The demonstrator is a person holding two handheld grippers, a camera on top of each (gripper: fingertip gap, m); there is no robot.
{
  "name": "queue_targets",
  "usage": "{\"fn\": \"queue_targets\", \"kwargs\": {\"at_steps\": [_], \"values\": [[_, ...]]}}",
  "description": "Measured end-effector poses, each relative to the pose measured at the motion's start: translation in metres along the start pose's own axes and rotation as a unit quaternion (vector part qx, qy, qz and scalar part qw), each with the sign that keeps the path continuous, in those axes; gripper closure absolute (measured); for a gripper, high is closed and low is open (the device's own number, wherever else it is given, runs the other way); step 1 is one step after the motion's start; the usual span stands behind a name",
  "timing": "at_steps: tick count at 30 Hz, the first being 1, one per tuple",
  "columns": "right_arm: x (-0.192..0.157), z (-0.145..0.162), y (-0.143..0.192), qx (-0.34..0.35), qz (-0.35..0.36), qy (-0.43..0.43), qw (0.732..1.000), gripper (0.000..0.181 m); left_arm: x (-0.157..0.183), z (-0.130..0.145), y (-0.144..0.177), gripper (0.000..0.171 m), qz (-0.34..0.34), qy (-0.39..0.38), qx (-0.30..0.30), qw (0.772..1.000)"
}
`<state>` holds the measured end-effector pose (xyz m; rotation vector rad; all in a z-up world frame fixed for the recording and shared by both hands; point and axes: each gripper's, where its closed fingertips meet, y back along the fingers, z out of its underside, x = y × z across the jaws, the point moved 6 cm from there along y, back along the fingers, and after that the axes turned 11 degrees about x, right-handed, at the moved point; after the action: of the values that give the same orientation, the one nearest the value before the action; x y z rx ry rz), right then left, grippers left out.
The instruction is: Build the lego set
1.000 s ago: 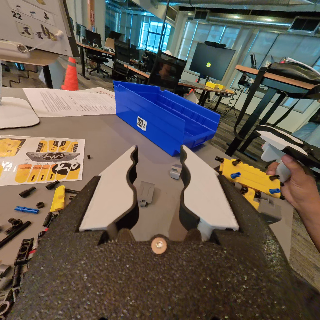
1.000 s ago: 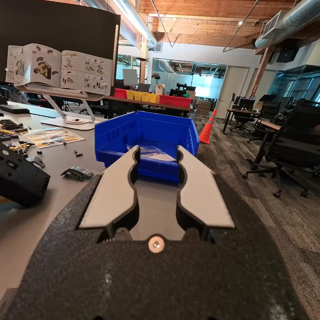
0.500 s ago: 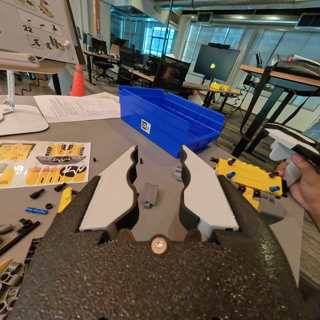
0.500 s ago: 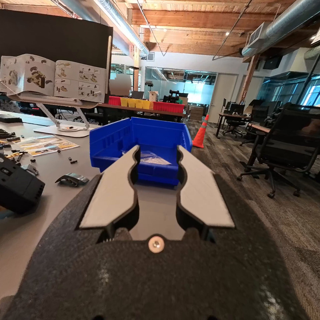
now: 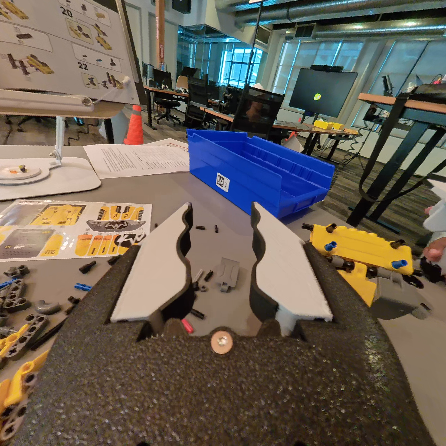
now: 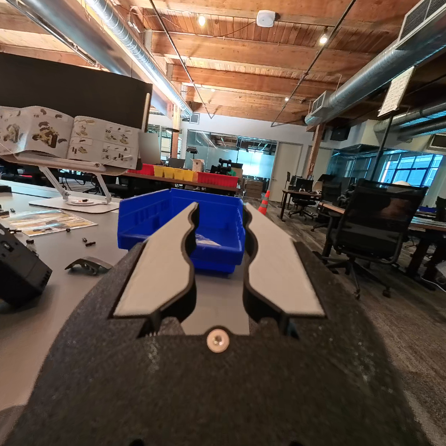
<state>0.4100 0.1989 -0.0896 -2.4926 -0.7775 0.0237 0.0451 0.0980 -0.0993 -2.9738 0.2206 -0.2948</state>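
My left gripper (image 5: pixel 221 210) is open and empty, low over the grey table (image 5: pixel 217 198). A flat grey piece (image 5: pixel 228 272) and small black pins (image 5: pixel 208 275) lie on the table between its fingers. A yellow block assembly (image 5: pixel 357 253) lies just right of the right finger. A hand (image 5: pixel 434 251) with the other gripper shows at the right edge. My right gripper (image 6: pixel 220 207) is open and empty, pointed at the blue bin (image 6: pixel 181 224). A grey curved piece (image 6: pixel 89 265) lies to its left.
The blue bin (image 5: pixel 260 173) stands near the table's far edge. A sticker sheet (image 5: pixel 72 229), a printed sheet (image 5: pixel 137 156) and an instruction booklet on a stand (image 5: pixel 60 48) are at the left. Loose parts (image 5: pixel 19 313) lie at the near left. An office chair (image 6: pixel 376 229) stands beyond the table. Some 35 centimetres of space lies between my two pairs of fingers.
My left gripper has drawn back and turned left, so more loose parts show. My right gripper has tilted upward. Both stay open.
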Motion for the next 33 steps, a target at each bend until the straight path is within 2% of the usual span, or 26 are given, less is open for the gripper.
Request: {"fn": "queue_targets", "kwargs": {"at_steps": [3, 5, 10, 13, 16, 19, 22, 24, 26, 30, 33], "values": [[-0.005, 0.002, -0.002, -0.008, -0.011, 0.014, 1.0, 0.146, -0.008, -0.002, 0.002, 0.124, -0.008, -0.024, -0.012, 1.0], [-0.007, 0.002, -0.002, -0.01, -0.015, 0.023, 1.0, 0.146, -0.012, 0.003, 0.002, 0.124, -0.003, -0.014, -0.044, 0.999], [-0.006, -0.003, 0.002, 0.012, 0.017, 0.062, 0.998, 0.145, -0.013, 0.009, 0.001, 0.126, 0.023, 0.079, -0.064, 0.995], [-0.012, -0.014, 0.01, 0.025, 0.03, 0.067, 0.997, 0.143, -0.015, 0.017, 0.0, 0.126, 0.021, 0.107, -0.099, 0.989], [-0.054, -0.025, 0.012, -0.033, -0.072, 0.004, 0.997, 0.123, -0.013, 0.025, -0.001, 0.126, 0.029, 0.125, -0.142, 0.982], [-0.115, -0.039, 0.008, -0.091, -0.186, -0.093, 0.974, 0.094, -0.012, 0.039, -0.004, 0.126, 0.012, 0.134, -0.187, 0.973], [-0.172, -0.049, 0.004, -0.105, -0.264, -0.141, 0.948, 0.091, -0.008, 0.053, -0.009, 0.126, -0.011, 0.138, -0.223, 0.965], [-0.199, -0.044, 0.0, -0.137, -0.293, -0.118, 0.939, 0.091, -0.002, 0.057, -0.012, 0.126, -0.01, 0.133, -0.237, 0.962], [-0.216, -0.033, -0.004, -0.171, -0.292, -0.062, 0.939, 0.091, 0.001, 0.057, -0.014, 0.126, -0.019, 0.117, -0.237, 0.964], [-0.235, -0.014, -0.012, -0.2, -0.276, 0.043, 0.939, 0.09, 0.001, 0.061, -0.017, 0.126, -0.031, 0.083, -0.252, 0.964], [-0.242, -0.002, -0.016, -0.229, -0.277, 0.074, 0.93, 0.091, 0.001, 0.066, -0.018, 0.126, -0.033, 0.086, -0.27, 0.958]]}}
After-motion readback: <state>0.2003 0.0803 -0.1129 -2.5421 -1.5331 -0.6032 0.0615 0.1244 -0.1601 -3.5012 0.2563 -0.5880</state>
